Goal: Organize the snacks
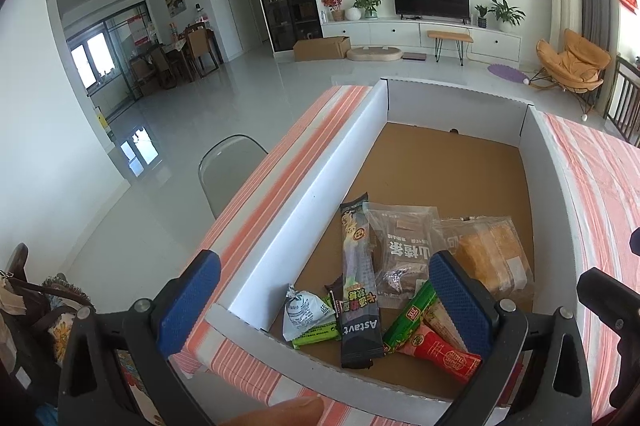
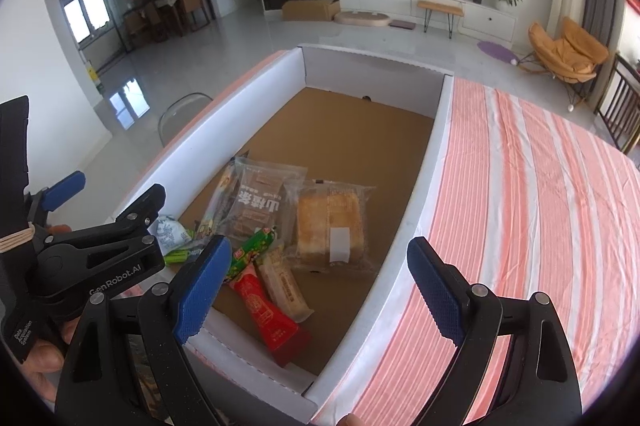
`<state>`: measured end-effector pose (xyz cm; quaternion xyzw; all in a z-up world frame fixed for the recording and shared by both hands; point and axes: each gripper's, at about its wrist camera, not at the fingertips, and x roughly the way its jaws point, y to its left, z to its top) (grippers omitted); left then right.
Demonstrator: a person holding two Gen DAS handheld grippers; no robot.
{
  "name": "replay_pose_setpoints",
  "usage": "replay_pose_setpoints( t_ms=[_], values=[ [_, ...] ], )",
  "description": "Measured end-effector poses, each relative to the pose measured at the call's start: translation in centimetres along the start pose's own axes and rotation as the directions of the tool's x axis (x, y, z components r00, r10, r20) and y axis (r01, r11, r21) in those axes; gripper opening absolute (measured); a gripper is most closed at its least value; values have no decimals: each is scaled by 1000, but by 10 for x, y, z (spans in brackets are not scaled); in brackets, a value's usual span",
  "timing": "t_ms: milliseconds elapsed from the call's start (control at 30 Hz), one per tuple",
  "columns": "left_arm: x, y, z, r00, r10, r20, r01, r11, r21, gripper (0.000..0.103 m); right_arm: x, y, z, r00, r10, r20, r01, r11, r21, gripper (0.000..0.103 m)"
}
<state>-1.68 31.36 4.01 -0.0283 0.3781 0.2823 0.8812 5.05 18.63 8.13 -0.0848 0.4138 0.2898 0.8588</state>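
A shallow white cardboard box (image 1: 320, 182) with a brown floor sits on the striped table. Several snacks lie at its near end: a long dark packet (image 1: 358, 282), a clear bag of brown sweets (image 1: 404, 250), a wrapped cake (image 1: 492, 258), a red and green sausage pack (image 1: 436, 346) and a small white packet (image 1: 304, 310). The cake (image 2: 330, 226), the sweets bag (image 2: 264, 202) and the red pack (image 2: 272, 318) also show in the right wrist view. My left gripper (image 1: 324, 302) is open and empty above the box's near left corner. My right gripper (image 2: 316, 290) is open and empty above the box's near right corner.
The table wears a pink and white striped cloth (image 2: 540, 186). The far half of the box floor (image 2: 348, 130) is bare. A grey chair (image 1: 228, 166) stands at the table's left side. The left gripper's body (image 2: 92, 250) sits close beside my right gripper.
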Motion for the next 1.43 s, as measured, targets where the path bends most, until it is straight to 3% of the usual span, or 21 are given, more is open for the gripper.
replay_pose_setpoints(
  t_ms=[300,1200,1433],
  values=[
    [2,0,0,1000,-12,-16,12,1000,-5,103,1,5,1,999,-29,29,30,999,-34,92],
    [10,3,-3,1000,5,-22,-5,1000,-9,103,10,11,1,1000,-8,-6,8,999,-38,92],
    [4,6,-5,1000,-29,-12,28,999,-27,103,13,14,0,1000,-10,-11,9,999,-43,92]
  ],
)
